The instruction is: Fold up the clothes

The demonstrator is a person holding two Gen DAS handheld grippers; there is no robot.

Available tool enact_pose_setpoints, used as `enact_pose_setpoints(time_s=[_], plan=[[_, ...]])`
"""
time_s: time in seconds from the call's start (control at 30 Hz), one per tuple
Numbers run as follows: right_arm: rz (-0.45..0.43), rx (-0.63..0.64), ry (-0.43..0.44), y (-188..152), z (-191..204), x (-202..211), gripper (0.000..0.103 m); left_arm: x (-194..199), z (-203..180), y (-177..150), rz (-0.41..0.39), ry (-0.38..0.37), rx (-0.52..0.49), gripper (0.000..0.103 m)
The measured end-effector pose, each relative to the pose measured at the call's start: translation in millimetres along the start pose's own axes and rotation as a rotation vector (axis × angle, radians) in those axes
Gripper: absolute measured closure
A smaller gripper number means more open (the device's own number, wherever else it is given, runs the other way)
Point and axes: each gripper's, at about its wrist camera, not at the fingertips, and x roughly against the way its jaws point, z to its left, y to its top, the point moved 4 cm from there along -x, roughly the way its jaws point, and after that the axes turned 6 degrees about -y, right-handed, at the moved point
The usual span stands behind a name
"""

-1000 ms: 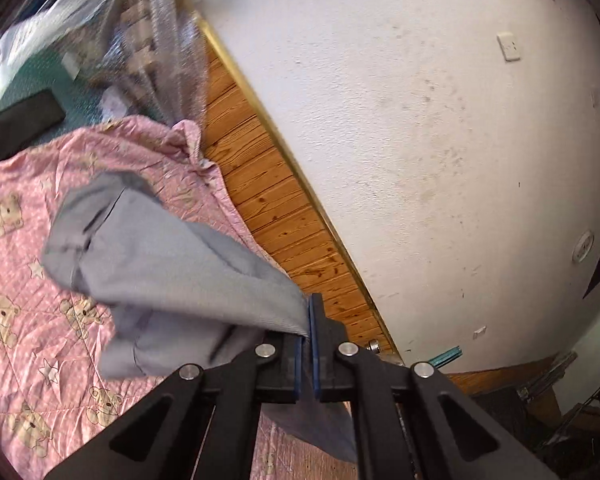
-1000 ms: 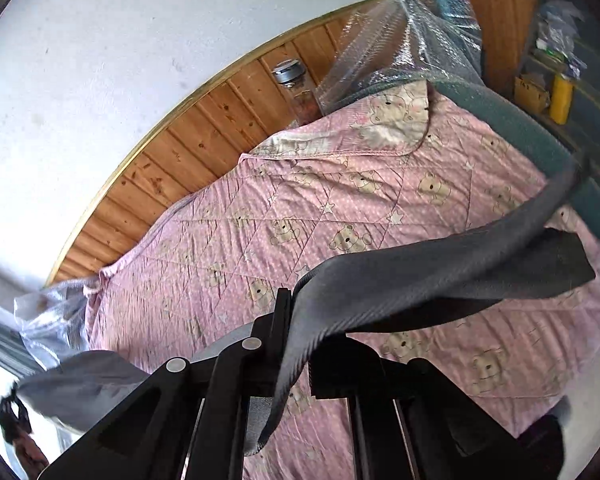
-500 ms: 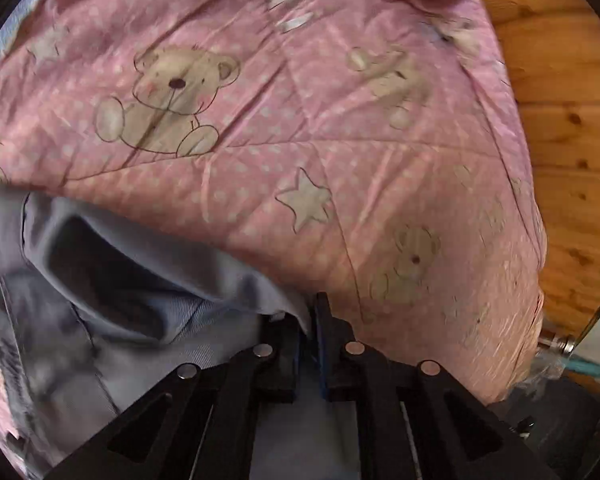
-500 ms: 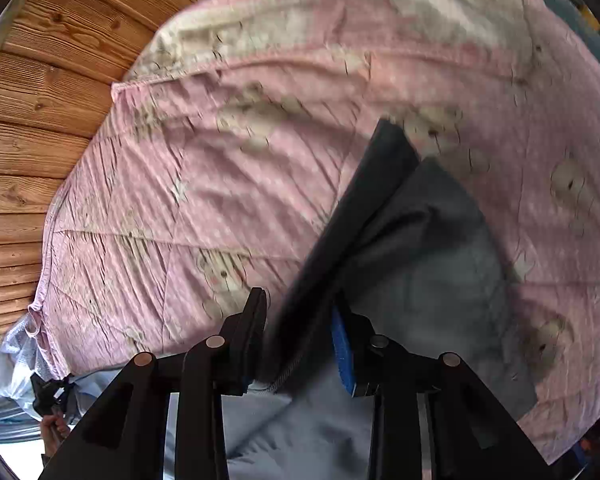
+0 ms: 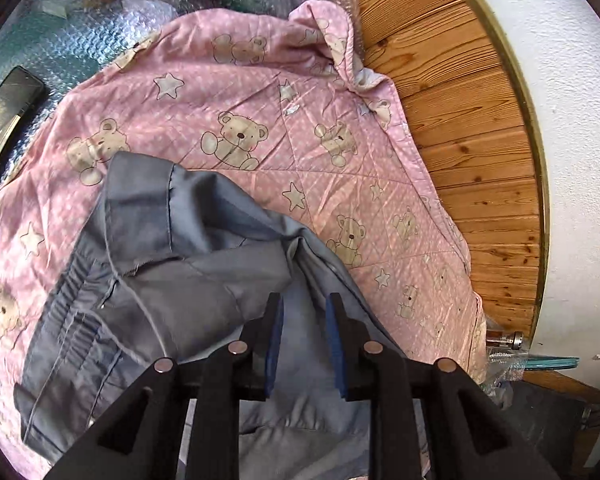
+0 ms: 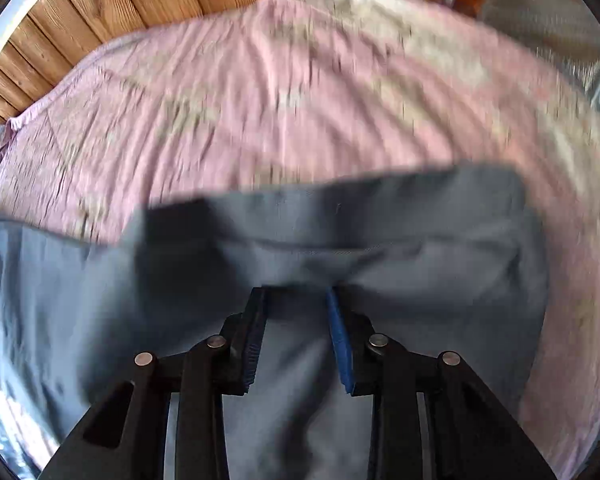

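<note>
L gripper: jaws apart, nothing held, over grey garment. R gripper: jaws apart, empty, above same garment; view blurred. Garment lies rumpled on pink bear-print quilt. Wood panelling beside quilt.

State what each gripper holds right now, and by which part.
Nothing is held. The left gripper and right gripper both stand open above the grey garment lying on the pink quilt.

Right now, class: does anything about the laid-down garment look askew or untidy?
Yes. In the left wrist view, the grey garment lies bunched on the pink bear quilt, one hemmed end flopped back over itself, with a loose thread trailing across it. Both grippers are open above it.
</note>
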Motion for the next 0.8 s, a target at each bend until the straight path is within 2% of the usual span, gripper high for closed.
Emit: enact_pose_setpoints(time_s=[0.03, 0.13, 0.2, 0.23, 0.3, 0.4, 0.47, 0.5, 0.53, 0.57, 0.6, 0.7, 0.8], plan=[[-0.014, -0.002, -0.033, 11.7, -3.8, -5.8, 0.074, 6.1, -5.9, -6.1, -0.016, 0.007, -0.011, 0.079], [-0.022, -0.082, -0.003, 34.5, -29.5, -12.3, 0.074, 8.6, -29.4, -31.1, -0.035, 0.008, -0.043, 0.079], [-0.079, -0.15, 0.052, 28.9, -61.2, 14.4, 0.072, -2.4, -47.0, -56.6, -0.008, -0.006, -0.062, 0.078], [-0.122, -0.183, 0.089, 18.4, -79.6, 33.8, 0.068, -10.8, -55.2, -72.8, 0.014, -0.02, -0.08, 0.078], [-0.148, -0.198, 0.122, -10.0, -107.3, 53.1, 0.048, -36.4, -67.9, -111.3, 0.083, -0.041, -0.116, 0.073], [-0.058, -0.117, 0.05, -40.7, -130.1, 24.8, 0.048, -78.5, -76.2, -174.6, 0.198, -0.038, -0.161, 0.071], [-0.008, -0.105, 0.024, -49.8, -137.9, -4.6, 0.048, -106.2, -75.1, -212.4, 0.261, -0.048, -0.147, 0.071], [-0.024, -0.104, 0.035, -49.6, -141.1, -6.5, 0.049, -118.4, -73.7, -227.7, 0.281, -0.055, -0.124, 0.071], [-0.04, -0.103, 0.046, -49.1, -143.9, -7.7, 0.055, -128.4, -72.6, -240.7, 0.294, -0.054, -0.105, 0.071], [-0.061, -0.1, 0.058, -46.3, -144.7, -4.3, 0.08, -136.2, -72.5, -251.1, 0.301, -0.053, -0.091, 0.071], [-0.082, -0.097, 0.071, -43.5, -145.4, -0.8, 0.092, -141.6, -73.7, -258.9, 0.305, -0.055, -0.086, 0.071], [-0.146, -0.077, 0.08, -33.7, -147.0, 14.8, 0.1, -145.6, -80.7, -273.2, 0.292, -0.054, -0.096, 0.071], [-0.195, -0.067, 0.071, -17.5, -149.6, 33.0, 0.101, -138.4, -85.4, -270.7, 0.212, -0.051, -0.116, 0.071]])
